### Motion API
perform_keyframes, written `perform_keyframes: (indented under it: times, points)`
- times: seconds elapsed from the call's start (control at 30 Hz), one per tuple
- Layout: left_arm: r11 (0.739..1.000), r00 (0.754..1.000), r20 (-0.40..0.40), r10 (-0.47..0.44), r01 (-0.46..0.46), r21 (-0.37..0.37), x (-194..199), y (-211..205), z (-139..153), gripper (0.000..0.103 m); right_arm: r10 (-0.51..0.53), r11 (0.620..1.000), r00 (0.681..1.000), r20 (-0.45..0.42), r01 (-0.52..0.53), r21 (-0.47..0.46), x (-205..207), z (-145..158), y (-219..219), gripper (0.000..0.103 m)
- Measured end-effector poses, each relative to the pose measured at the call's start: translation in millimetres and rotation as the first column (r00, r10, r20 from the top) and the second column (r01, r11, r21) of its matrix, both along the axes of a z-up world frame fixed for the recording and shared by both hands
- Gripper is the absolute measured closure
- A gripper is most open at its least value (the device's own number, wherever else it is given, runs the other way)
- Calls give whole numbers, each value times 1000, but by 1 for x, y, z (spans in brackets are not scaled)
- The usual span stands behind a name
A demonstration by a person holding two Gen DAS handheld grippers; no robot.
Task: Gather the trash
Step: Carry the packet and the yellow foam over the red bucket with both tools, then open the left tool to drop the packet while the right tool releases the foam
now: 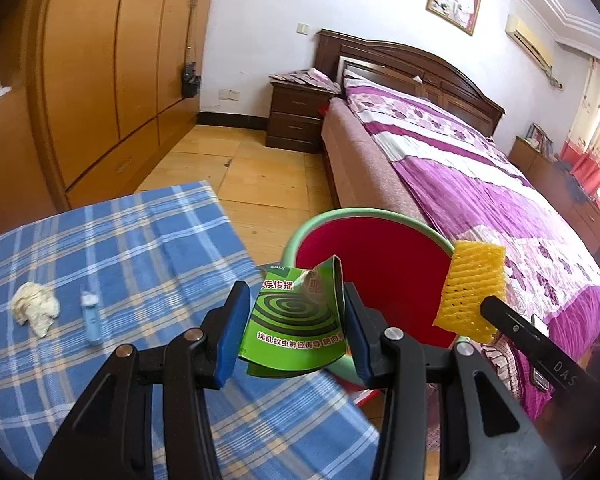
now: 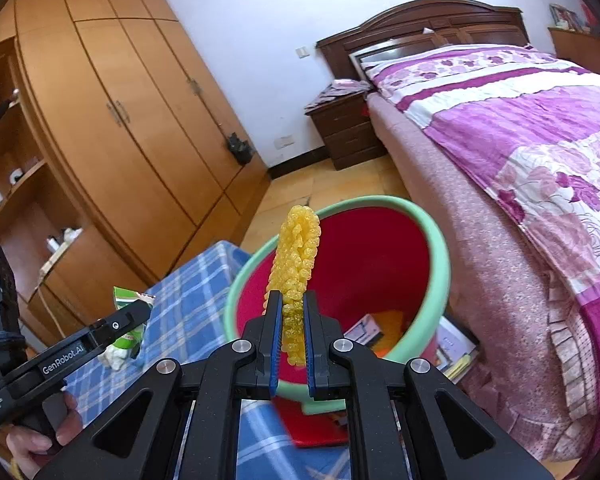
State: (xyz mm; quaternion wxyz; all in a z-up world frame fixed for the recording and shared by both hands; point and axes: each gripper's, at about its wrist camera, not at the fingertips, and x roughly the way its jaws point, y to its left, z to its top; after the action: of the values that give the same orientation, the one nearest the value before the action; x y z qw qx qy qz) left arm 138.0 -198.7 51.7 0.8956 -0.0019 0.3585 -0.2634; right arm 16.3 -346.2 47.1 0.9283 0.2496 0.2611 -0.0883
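My left gripper (image 1: 294, 308) is shut on a crumpled green mosquito-coil box (image 1: 296, 316), held just before the near rim of the trash bin (image 1: 352, 213), green-rimmed and red inside. My right gripper (image 2: 292, 312) is shut on a yellow foam fruit net (image 2: 296, 248), which stands upright over the bin (image 2: 436, 256). In the left wrist view the yellow net (image 1: 470, 290) hangs at the bin's right side from the right gripper's finger (image 1: 512, 322). The left gripper (image 2: 112, 326) and green box (image 2: 126, 296) show at the left in the right wrist view.
A crumpled tissue (image 1: 34, 308) and a small blue tube (image 1: 92, 318) lie on the blue plaid tablecloth (image 1: 140, 240). The bin (image 2: 380, 328) holds some trash. A bed (image 1: 480, 184) stands right of the bin, a wardrobe (image 1: 100, 72) at left, a nightstand (image 1: 296, 116) behind.
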Motion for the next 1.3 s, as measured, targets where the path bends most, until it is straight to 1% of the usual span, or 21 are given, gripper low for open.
perform_keyframes:
  times: [0.33,0.7,0.83,0.97,1.2,1.3]
  points:
    - [997,997,-22,-78,79,27,11,-44,-16,56,-51,999,998,-43,52,6,4,-15,-26,94]
    - [988,990,-50,-136,139,62,21,-79,-38,55,-94,995,992,-79,96,17,7,-28,-47,94]
    - [987,987,-66,-143,148,66,23,-86,-44,55,-100,994,991,-90,102,24,9,-33,-53,94]
    - [986,987,-82,-141,147,78,25,-88,-49,50,-102,994,990,-99,105,31,10,-37,-57,94]
    - [990,989,-93,-118,124,73,28,-84,-52,49,-96,994,989,-111,102,42,14,-43,-61,93]
    - [991,990,-97,-105,112,67,28,-79,-52,49,-86,995,990,-110,92,46,15,-44,-61,91]
